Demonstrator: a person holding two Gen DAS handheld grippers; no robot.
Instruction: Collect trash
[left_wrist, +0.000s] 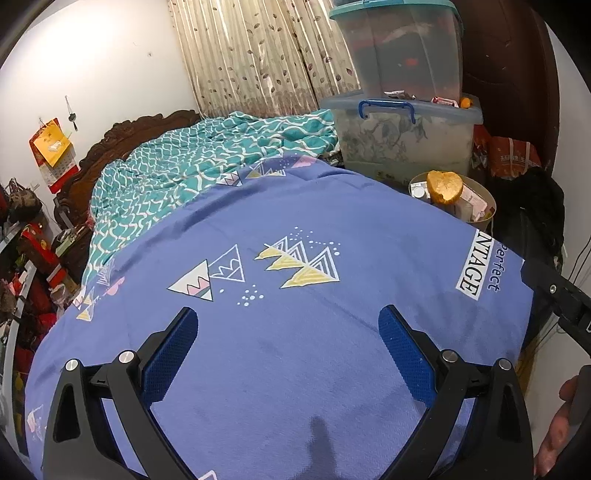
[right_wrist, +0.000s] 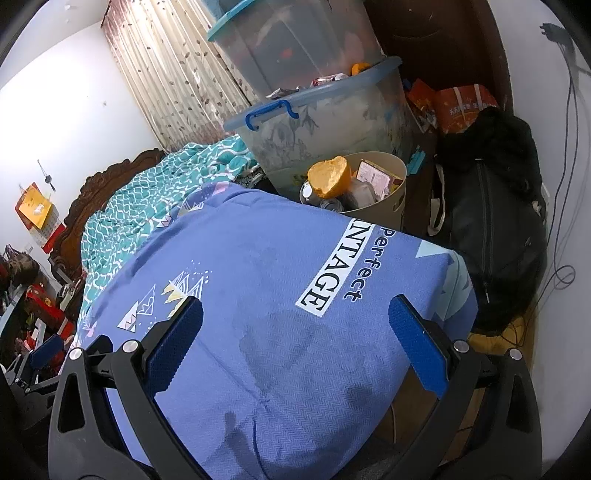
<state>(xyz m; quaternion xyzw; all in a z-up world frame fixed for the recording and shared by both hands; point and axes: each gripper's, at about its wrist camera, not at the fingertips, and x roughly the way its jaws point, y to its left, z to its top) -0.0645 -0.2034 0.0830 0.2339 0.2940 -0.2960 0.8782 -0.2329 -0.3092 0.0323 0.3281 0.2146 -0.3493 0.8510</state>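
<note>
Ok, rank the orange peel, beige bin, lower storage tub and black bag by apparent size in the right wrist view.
1. Black bag and lower storage tub: look alike, not ranked.
2. Beige bin.
3. Orange peel, sitting atop the bin's trash.

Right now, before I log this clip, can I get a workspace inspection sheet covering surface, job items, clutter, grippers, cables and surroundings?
Surface: blue bedsheet with triangle prints; no loose trash seen on it.
Job's things: beige trash bin beside the bed, holding an orange peel, cartons and cans.
Clutter: stacked plastic storage boxes, black bag, red packages.
Grippers: left gripper open, empty; right gripper open, empty; both above the sheet.
Cables: black cables along the wall at right.
Surroundings: teal quilt, leaf-print curtain, carved wooden headboard.
</note>
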